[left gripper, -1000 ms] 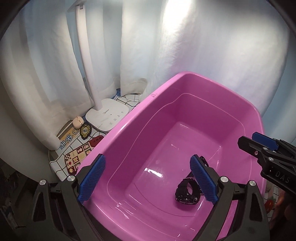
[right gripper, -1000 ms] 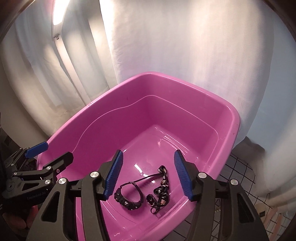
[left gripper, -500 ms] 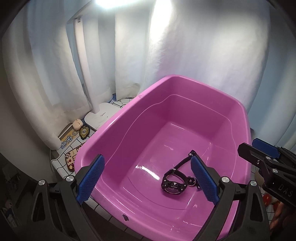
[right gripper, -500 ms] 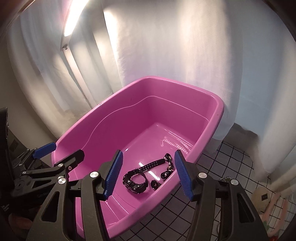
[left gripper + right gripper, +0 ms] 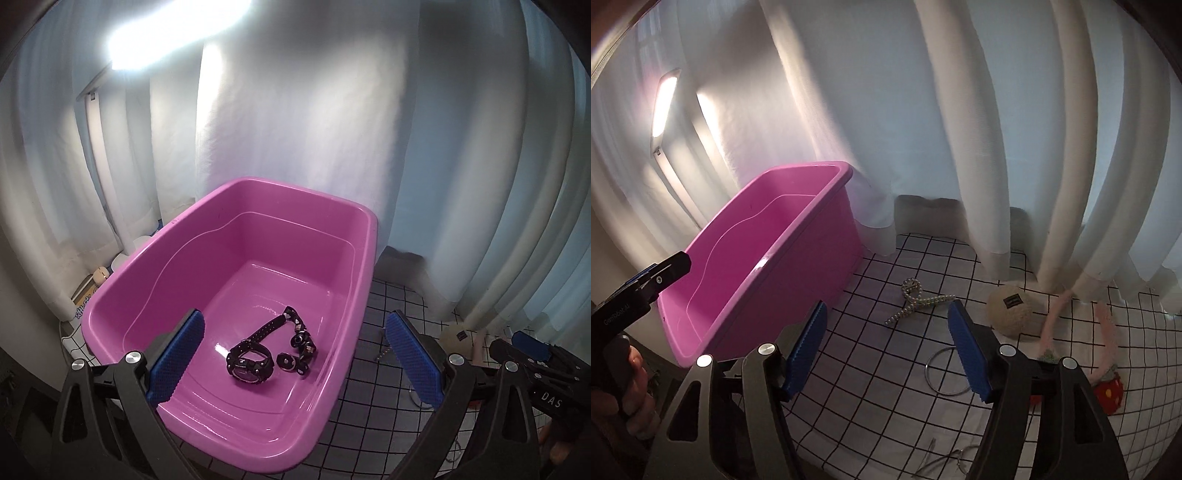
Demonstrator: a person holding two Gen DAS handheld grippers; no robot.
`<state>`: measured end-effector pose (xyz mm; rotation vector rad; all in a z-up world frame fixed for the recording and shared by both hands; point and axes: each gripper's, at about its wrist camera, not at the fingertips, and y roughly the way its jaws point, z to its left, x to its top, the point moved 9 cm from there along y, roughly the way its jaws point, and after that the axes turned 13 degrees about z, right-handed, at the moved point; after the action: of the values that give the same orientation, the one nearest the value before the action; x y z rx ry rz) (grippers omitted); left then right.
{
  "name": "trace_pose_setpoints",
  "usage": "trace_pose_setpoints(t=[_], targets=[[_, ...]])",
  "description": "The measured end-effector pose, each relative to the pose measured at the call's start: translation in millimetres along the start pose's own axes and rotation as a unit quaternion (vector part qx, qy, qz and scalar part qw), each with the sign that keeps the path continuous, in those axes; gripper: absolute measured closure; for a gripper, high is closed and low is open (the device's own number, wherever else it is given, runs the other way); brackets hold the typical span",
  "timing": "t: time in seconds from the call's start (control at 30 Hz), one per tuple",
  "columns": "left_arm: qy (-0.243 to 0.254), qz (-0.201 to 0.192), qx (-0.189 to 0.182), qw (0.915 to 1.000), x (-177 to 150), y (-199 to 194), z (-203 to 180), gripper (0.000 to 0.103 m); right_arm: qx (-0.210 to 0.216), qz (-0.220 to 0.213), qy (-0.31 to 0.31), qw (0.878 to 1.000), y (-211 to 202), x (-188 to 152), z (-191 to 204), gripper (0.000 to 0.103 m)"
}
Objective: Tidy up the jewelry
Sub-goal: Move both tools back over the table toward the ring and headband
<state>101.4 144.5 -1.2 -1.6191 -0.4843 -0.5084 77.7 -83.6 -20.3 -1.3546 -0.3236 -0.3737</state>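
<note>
Both claws now pulled back from pink tub (image 5: pixel 258 192); watch (image 5: pixel 250 363) left inside. Right gripper (image 5: pixel 888 349) opening, empty, over pearl clip (image 5: pixel 916 301) at 12 o'clock, probably next. Left gripper (image 5: pixel 293 360) opening, empty.

curtain (image 5: pixel 960 110): white, hanging | cloth (image 5: pixel 886 387): black-gridded | lamp (image 5: pixel 665 107): lit

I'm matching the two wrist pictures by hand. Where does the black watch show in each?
Left wrist: the watch lies on the floor of the pink tub, low and centre in the picture, beside other dark pieces.
Right wrist: not in view; the tub is seen from the side, at the left, and its wall hides the floor.
Shared landmark: the pink tub on the grid cloth.
</note>
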Motion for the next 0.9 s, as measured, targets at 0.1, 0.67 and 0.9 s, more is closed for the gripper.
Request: trace_pose_setpoints(t=[0.1, 0.67, 0.9], targets=[[0.015, 0.005, -0.020, 0.9997, -7.2, -0.4, -25.7, 0.006, -0.032, 0.000, 0.042, 0.999, -13.1, -20.4, -51.5, 0.038], [0.085, 0.103, -0.079, 0.9878, -80.5, 77.2, -145.1, 0.006, -0.095, 0.043, 0.181, 0.978, -13.2, -127.0, -210.7, 0.035], [0.071, 0.140, -0.059, 0.9858, -103.2, 125.3, -154.8, 0.006, -0.087, 0.057, 0.210, 0.972, 13.3, -138.0, -247.3, 0.035]])
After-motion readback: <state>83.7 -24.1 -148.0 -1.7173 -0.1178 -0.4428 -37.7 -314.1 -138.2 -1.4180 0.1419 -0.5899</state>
